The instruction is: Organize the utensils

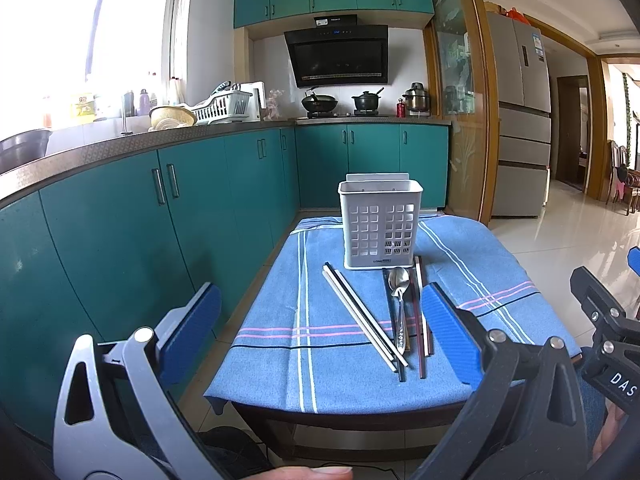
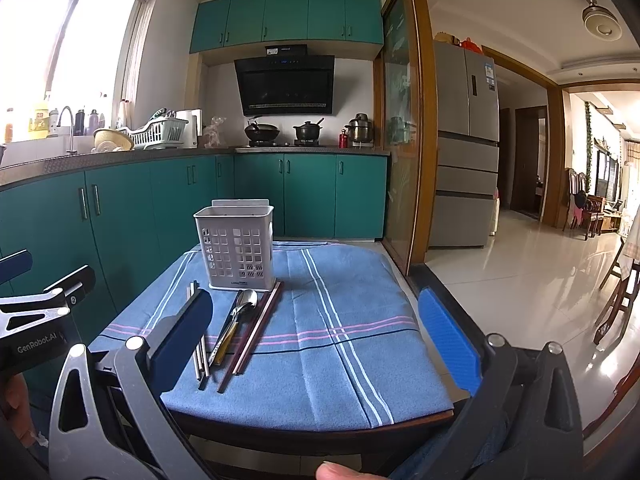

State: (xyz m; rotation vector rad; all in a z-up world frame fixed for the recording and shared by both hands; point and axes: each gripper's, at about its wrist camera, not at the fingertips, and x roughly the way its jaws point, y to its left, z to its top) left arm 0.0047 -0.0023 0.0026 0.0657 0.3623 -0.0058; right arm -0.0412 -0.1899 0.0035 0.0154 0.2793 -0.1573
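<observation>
A white plastic utensil holder (image 1: 380,226) with square holes stands on the blue striped cloth (image 1: 280,300) that covers the tabletop. A small dark label sits low on its front, too tiny to read. Just in front of the holder lie a shiny metal spoon (image 1: 399,300), a pair of white chopsticks (image 1: 364,316) and a pair of dark brown chopsticks (image 1: 420,320), all flat on the cloth. The left gripper (image 1: 320,332) is spread wide and holds nothing. The right gripper (image 2: 316,336) is spread wide too, with nothing in it. "GenRobot.AI" is printed on the left gripper's body in the right wrist view, and "DAS" shows on the right gripper in the left wrist view.
</observation>
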